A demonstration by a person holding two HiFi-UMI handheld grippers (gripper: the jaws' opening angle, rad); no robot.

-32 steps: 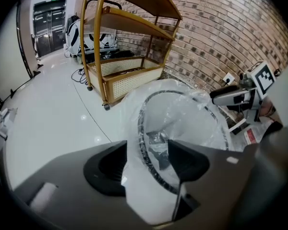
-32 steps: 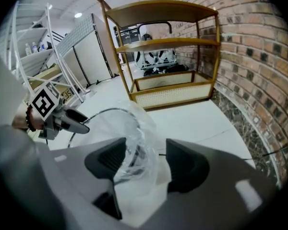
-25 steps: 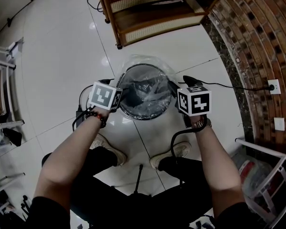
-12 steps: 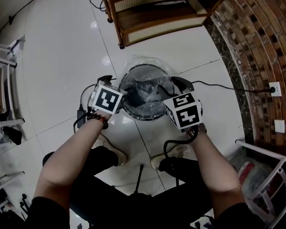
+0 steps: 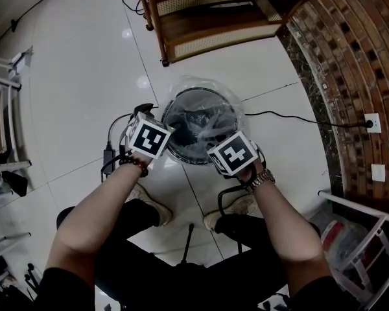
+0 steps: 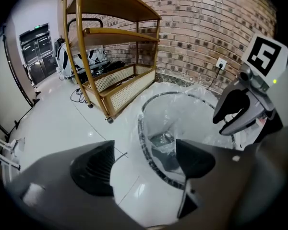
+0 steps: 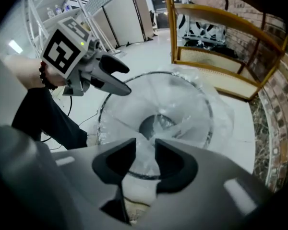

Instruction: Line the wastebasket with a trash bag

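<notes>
A black mesh wastebasket (image 5: 181,153) stands on the white tile floor, with a clear trash bag (image 5: 230,99) inside it and its edge draped over the rim. My left gripper (image 5: 170,133) hangs at the basket's left rim, jaws wide open and nothing between them (image 6: 144,164). My right gripper (image 5: 215,142) is over the near right rim. Its jaws are closing, with bag film (image 7: 143,147) in the narrow gap between the pads (image 7: 145,159). Each gripper view shows the other gripper across the basket (image 6: 235,114) (image 7: 113,78).
A wooden shelf with rattan panels (image 5: 207,18) stands just beyond the basket, and a brick wall (image 5: 356,57) curves along the right. A black cable (image 5: 292,116) runs to a wall socket (image 5: 371,118). White racks (image 5: 6,109) are at left. The person's shoes (image 5: 149,203) are close to the basket.
My right gripper swung from the basket's right side to its near rim, dropped lower, and its jaws narrowed around the bag film. The left gripper stayed in place with a slight roll.
</notes>
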